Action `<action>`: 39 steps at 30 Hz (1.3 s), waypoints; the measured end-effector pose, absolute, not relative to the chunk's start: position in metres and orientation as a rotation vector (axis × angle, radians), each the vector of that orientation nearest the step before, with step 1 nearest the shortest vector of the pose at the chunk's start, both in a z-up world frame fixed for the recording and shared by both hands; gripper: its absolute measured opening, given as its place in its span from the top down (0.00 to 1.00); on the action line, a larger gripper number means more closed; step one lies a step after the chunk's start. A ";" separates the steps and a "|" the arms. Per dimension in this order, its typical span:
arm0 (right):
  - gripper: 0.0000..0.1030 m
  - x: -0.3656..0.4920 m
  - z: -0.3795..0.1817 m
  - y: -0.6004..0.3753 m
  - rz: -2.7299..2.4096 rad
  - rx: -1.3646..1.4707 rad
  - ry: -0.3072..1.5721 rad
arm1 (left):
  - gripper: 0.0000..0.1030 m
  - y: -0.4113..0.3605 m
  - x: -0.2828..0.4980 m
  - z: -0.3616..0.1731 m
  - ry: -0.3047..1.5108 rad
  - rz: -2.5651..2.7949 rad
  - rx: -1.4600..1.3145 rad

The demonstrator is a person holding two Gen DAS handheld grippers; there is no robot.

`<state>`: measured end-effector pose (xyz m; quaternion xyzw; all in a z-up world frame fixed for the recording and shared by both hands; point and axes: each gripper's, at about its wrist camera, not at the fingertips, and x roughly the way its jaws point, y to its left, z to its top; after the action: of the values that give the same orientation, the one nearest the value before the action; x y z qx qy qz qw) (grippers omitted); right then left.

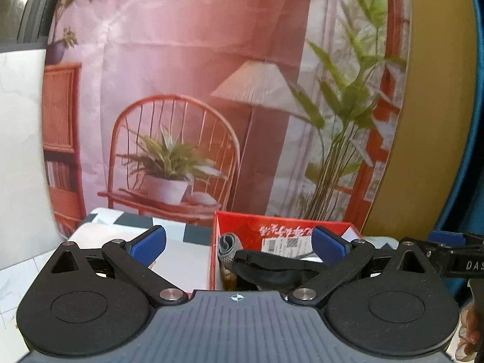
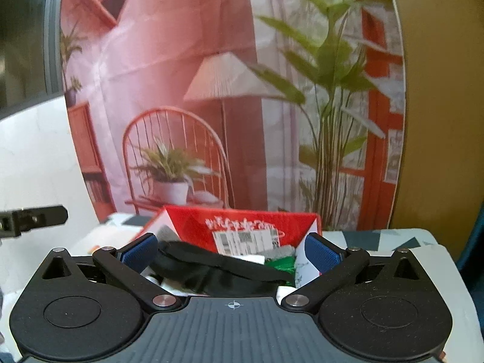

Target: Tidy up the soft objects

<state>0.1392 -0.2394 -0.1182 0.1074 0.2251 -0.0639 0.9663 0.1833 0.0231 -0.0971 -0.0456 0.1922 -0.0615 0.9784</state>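
Left view, room: I see a printed backdrop behind a patterned table.
Left view, tongs: left gripper spread wide, empty.
Right view, mask: black eye mask lies crosswise in the red box.
Right view, tongs: right gripper wide apart, holding nothing.

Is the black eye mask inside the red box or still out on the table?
Inside. The black eye mask lies draped over the other soft items within the red box.

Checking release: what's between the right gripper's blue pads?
Right wrist view: the black eye mask lies in the red box beyond the open right gripper, untouched by the pads.
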 end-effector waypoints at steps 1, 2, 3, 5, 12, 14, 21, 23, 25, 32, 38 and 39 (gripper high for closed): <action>0.00 0.135 -0.113 -0.237 -0.134 0.219 0.447 | 0.00 0.023 0.178 -0.093 0.381 -0.127 -0.089; 0.00 0.130 -0.107 -0.235 -0.141 0.219 0.441 | 0.00 0.023 0.172 -0.089 0.379 -0.128 -0.086; 0.00 0.125 -0.101 -0.232 -0.146 0.220 0.438 | 0.00 0.023 0.168 -0.085 0.379 -0.129 -0.080; 0.00 0.116 -0.091 -0.229 -0.149 0.228 0.436 | 0.00 0.021 0.158 -0.078 0.379 -0.124 -0.055; 0.00 0.079 -0.056 -0.215 -0.189 0.208 0.402 | 0.00 0.020 0.117 -0.049 0.350 -0.105 -0.026; 0.00 0.067 -0.047 -0.211 -0.217 0.194 0.393 | 0.00 0.020 0.106 -0.041 0.333 -0.103 -0.023; 0.00 0.027 -0.015 -0.194 -0.258 0.161 0.366 | 0.00 0.007 0.061 -0.008 0.262 -0.066 0.074; 0.00 0.018 -0.008 -0.190 -0.254 0.160 0.357 | 0.00 0.004 0.051 0.000 0.245 -0.062 0.081; 0.00 0.011 -0.002 -0.186 -0.252 0.157 0.355 | 0.00 0.004 0.043 0.006 0.236 -0.062 0.074; 0.00 -0.001 0.011 -0.171 -0.283 0.093 0.365 | 0.00 -0.001 0.031 0.010 0.230 -0.077 0.072; 0.00 -0.011 0.017 -0.167 -0.286 0.098 0.352 | 0.00 0.002 0.026 0.009 0.236 -0.081 0.050; 0.00 -0.011 0.017 -0.168 -0.285 0.101 0.352 | 0.00 0.003 0.025 0.009 0.236 -0.081 0.046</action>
<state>-0.0112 -0.1683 0.0171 0.0502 0.1746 -0.1412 0.9732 0.0255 0.0026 0.0086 0.0231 0.1175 -0.0403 0.9920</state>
